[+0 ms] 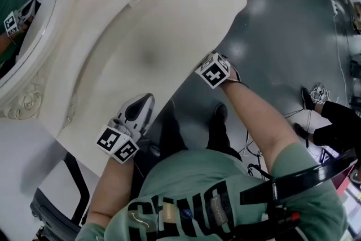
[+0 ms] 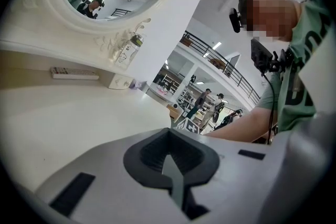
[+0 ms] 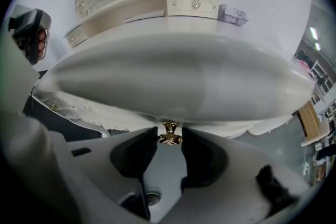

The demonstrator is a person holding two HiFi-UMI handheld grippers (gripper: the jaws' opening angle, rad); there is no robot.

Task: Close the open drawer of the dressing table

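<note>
The closing push seems in hand: the right gripper [image 3: 170, 145] pinches the drawer's gold knob [image 3: 170, 135], tucked right under the front edge of the dressing table [image 1: 141, 36] — the overhang hides the drawer front itself. The left gripper [image 2: 169, 139] idles at that edge, jaws pressed together on nothing; next comes a straight inward push until the front seats — then release

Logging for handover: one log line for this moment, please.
right gripper: shut on small gold drawer knob | left gripper: shut, empty, over cream dressing-table top
</note>
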